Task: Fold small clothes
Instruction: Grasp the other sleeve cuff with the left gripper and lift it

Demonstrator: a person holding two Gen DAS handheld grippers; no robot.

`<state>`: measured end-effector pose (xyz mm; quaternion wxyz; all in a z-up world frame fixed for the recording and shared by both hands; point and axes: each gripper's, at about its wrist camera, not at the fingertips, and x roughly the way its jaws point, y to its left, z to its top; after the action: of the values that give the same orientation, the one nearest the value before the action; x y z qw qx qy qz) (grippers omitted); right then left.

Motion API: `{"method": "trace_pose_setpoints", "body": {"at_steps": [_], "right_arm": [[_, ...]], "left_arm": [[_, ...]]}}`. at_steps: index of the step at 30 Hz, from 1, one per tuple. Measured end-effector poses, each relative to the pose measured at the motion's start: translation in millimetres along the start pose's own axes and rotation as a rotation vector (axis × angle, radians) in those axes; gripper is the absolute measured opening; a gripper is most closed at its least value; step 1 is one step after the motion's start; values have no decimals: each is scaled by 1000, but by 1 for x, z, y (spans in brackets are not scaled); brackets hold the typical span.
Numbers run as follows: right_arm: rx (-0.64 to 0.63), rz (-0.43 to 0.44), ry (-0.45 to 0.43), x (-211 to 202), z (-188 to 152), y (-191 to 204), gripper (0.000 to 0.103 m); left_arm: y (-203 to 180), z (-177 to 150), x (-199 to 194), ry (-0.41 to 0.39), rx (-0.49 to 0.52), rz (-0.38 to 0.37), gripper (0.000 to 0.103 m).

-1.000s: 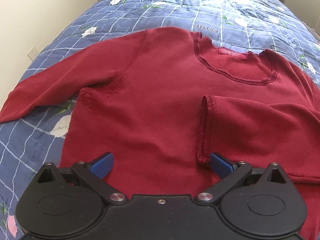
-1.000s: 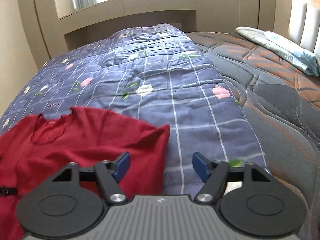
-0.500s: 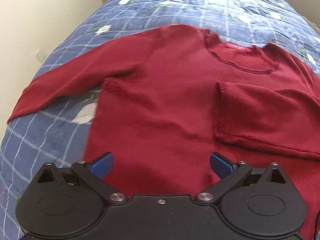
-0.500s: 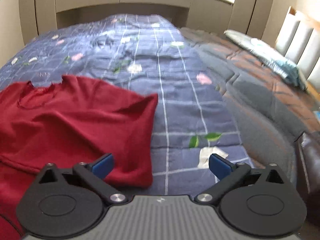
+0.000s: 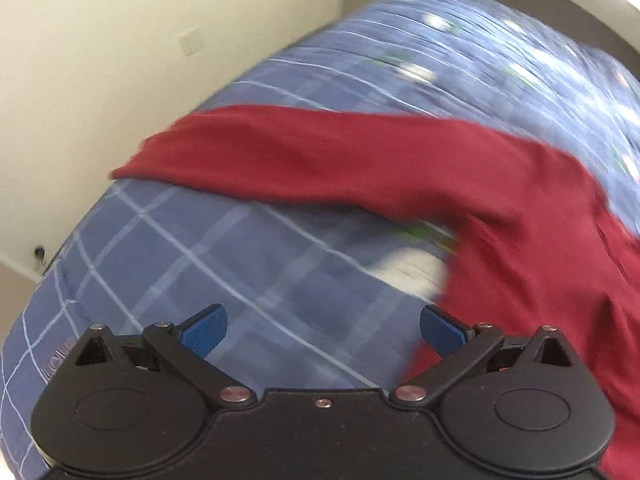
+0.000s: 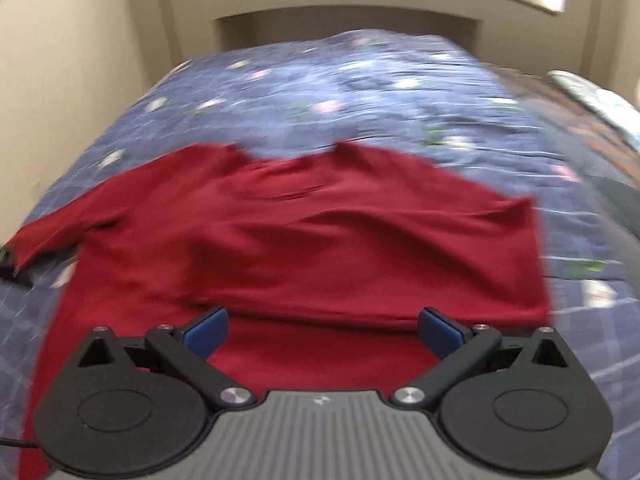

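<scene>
Red sweater (image 6: 304, 240) flat on bed, both grippers empty.
Soft red knit, one sleeve (image 5: 304, 160) stretched out toward the bed edge, the other folded across the chest; neckline faces the window end. Under it a blue quilt (image 6: 360, 92) with white grid and flower print, cream wall (image 5: 80, 60) beside it. Left gripper (image 5: 322, 328) fingers wide over quilt; right gripper (image 6: 322, 330) fingers wide over the sweater, not gripping. Frames motion-blurred.

A bed covered by a blue checked quilt with printed flowers (image 6: 360, 92) carries a dark red knitted long-sleeved sweater (image 6: 304, 240), lying flat with one sleeve (image 5: 280, 156) stretched toward the bed's edge.
</scene>
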<state>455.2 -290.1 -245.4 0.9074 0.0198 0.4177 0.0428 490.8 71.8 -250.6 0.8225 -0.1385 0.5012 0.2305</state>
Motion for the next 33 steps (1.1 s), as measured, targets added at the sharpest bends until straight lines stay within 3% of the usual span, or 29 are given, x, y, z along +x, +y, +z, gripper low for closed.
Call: {"method": "trace_pose_setpoints", "body": {"at_steps": [9, 16, 17, 20, 22, 25, 28, 33], "right_arm": [[-116, 76, 45, 22, -3, 86, 103], [-124, 77, 67, 36, -2, 115, 103], [-127, 79, 69, 38, -3, 118, 103], [-131, 82, 79, 44, -5, 127, 103], [-127, 86, 85, 45, -6, 131, 103], [-120, 97, 89, 45, -8, 135, 103], [-121, 103, 91, 45, -10, 138, 103], [-102, 102, 83, 42, -9, 135, 103]], "left_arm": [[112, 48, 42, -67, -267, 45, 102], [155, 80, 71, -103, -448, -20, 100], [157, 82, 74, -104, -469, -24, 97], [167, 88, 82, -107, -541, -38, 71], [172, 91, 86, -107, -587, -30, 45], [180, 92, 95, -99, -648, -23, 23], [187, 92, 100, -116, -671, -42, 10], [183, 87, 88, -165, -664, -45, 4]]}}
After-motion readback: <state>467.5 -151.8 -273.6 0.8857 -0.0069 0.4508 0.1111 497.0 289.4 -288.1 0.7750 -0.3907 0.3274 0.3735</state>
